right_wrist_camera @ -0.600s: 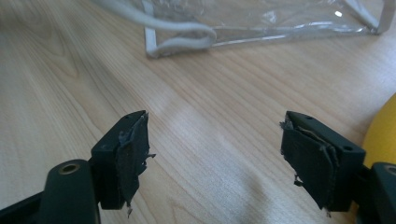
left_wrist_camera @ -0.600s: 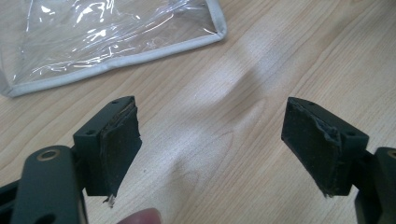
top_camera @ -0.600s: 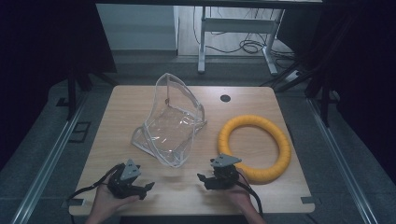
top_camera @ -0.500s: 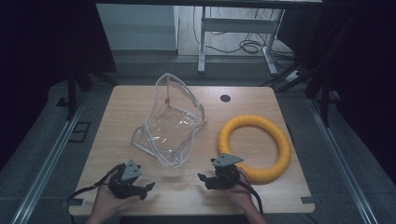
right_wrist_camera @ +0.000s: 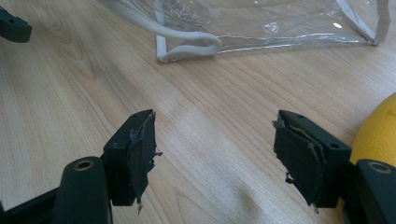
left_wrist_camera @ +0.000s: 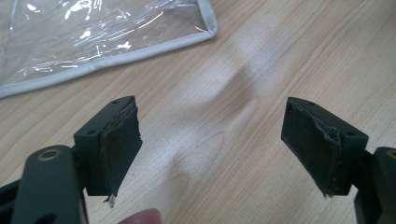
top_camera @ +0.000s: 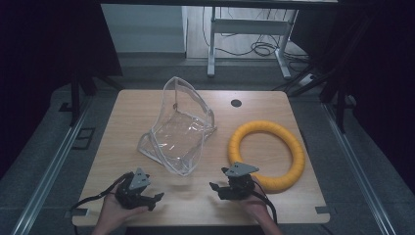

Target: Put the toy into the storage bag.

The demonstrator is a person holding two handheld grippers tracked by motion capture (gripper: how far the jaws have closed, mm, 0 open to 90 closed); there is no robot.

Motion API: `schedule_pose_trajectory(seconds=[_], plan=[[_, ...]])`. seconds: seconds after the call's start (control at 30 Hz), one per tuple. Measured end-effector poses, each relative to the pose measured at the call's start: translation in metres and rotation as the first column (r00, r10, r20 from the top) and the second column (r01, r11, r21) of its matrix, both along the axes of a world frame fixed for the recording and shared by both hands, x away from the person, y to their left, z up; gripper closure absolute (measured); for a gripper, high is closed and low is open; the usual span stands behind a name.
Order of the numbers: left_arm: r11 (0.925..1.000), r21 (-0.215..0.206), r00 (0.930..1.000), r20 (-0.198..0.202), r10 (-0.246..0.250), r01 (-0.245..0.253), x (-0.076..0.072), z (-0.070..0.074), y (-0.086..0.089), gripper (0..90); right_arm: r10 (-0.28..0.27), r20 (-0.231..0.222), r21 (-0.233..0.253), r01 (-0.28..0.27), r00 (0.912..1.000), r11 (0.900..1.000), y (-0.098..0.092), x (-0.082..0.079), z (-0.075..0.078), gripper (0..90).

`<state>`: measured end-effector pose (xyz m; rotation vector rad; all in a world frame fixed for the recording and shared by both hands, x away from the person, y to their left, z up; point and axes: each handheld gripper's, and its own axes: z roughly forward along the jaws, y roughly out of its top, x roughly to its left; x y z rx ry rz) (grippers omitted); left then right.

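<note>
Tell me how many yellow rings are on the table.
1. The yellow ring lies flat on the table, right of the clear bag, just beyond the right gripper.

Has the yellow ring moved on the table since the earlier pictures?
No. The yellow ring lies in the same place below the table's dark hole as before.

The yellow ring [right_wrist_camera: 379, 128] is apparently cut off at the right edge.
</note>
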<state>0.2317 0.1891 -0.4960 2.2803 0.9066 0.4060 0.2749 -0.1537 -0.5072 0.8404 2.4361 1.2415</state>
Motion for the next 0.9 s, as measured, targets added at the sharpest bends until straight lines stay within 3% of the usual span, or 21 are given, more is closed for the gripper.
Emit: schedule_pose_trajectory(seconds=[0.17, 0.53, 0.9], plan=[[1.0000, -0.008, 1.0000, -0.007, -0.002, 0.002, -0.001, 0.002, 0.001, 20.1, 0.016, 0.029, 0.004, -0.016, 0.9994, 1.000, -0.002, -0.003, 0.003, 30.7], [1.0000, -0.002, 1.0000, -0.007, 0.002, -0.002, 0.000, 0.002, 0.001, 20.7, -0.005, 0.015, 0.020, 0.005, 0.9999, 1.000, -0.008, -0.002, 0.005, 30.5], [1.0000, -0.002, 1.0000, -0.002, 0.005, -0.005, -0.001, 0.003, 0.002, 20.5, -0.033, 0.004, 0.035, 0.033, 0.9994, 0.999, -0.023, 0.000, 0.017, 29.9]])
